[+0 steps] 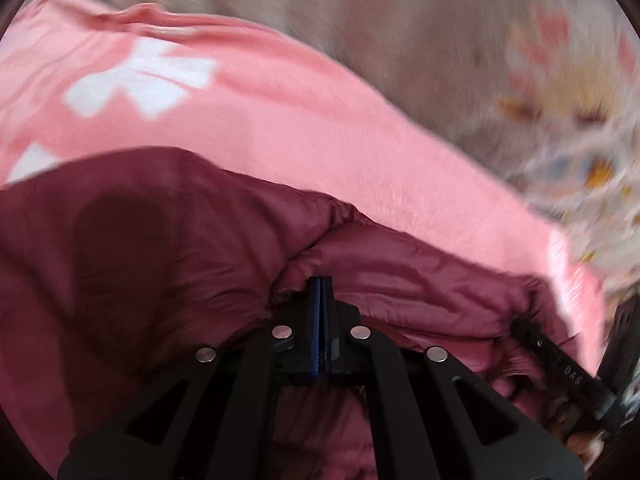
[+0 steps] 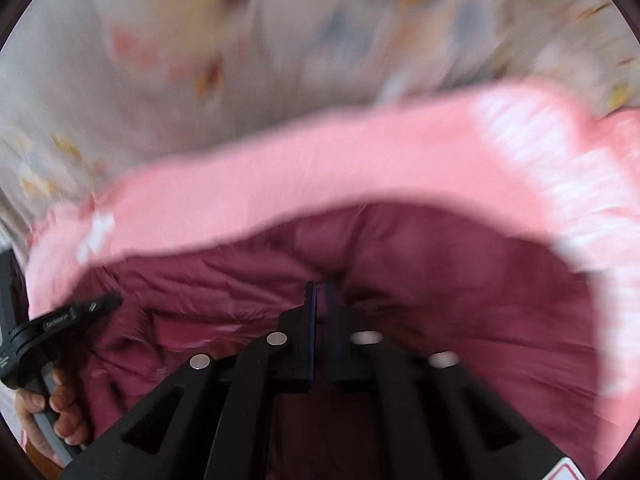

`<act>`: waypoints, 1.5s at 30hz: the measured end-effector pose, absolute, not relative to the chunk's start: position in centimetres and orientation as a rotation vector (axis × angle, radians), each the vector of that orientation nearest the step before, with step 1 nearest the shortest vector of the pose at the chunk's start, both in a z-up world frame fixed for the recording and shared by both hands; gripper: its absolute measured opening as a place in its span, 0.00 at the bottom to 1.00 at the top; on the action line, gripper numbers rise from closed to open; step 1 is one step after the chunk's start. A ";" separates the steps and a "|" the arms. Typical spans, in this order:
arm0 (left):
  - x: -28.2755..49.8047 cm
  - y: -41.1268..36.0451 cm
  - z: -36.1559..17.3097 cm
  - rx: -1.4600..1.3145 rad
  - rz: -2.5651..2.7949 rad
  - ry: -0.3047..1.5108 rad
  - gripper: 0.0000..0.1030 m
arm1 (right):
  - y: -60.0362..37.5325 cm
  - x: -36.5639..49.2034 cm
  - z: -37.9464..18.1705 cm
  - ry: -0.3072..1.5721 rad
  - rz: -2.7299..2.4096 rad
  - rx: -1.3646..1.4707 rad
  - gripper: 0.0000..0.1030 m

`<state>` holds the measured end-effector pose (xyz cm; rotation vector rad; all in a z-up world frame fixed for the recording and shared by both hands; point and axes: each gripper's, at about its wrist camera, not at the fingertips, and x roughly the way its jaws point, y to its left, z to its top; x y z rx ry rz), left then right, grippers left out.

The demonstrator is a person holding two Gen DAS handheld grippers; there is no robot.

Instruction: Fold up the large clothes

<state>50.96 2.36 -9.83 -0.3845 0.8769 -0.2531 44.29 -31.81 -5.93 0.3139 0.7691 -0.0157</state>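
Maroon padded jacket [image 1: 160, 248] lies on a pink printed garment [image 1: 280, 120], which rests on floral bedding [image 1: 560, 100]. Left gripper [image 1: 320, 286] and right gripper [image 2: 322, 292] are each clamped on jacket fabric.

Motion blur smears the floral bedsheet [image 2: 168, 80] and the pink garment's [image 2: 360, 160] white print
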 end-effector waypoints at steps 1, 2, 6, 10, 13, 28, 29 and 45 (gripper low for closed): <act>49.9 3.6 -8.9 -0.407 -0.242 0.847 0.05 | -32.7 42.1 -4.5 0.742 -0.007 0.324 0.20; 48.7 4.9 -7.8 -0.419 -0.231 0.816 0.22 | -33.5 40.0 -3.4 0.731 -0.004 0.328 0.25; 41.0 11.4 -3.7 -0.390 -0.246 0.748 0.56 | -36.3 29.1 -1.0 0.744 -0.053 0.267 0.50; 31.7 17.4 -4.5 -0.369 -0.260 0.867 0.59 | -38.2 16.0 -1.9 0.829 -0.083 0.266 0.60; 24.0 20.8 -7.5 -0.448 -0.282 0.982 0.59 | -38.9 8.0 -4.1 0.917 -0.106 0.335 0.63; 13.1 19.9 -11.5 -0.746 -0.371 1.018 0.43 | -36.0 3.0 -8.8 0.870 -0.078 0.630 0.39; 12.9 19.7 -11.3 -0.733 -0.359 1.021 0.27 | -35.7 2.8 -8.5 0.861 -0.067 0.637 0.24; -3.4 26.2 1.4 -0.744 -0.488 0.731 0.05 | -32.3 -17.7 8.0 0.479 0.102 0.505 0.05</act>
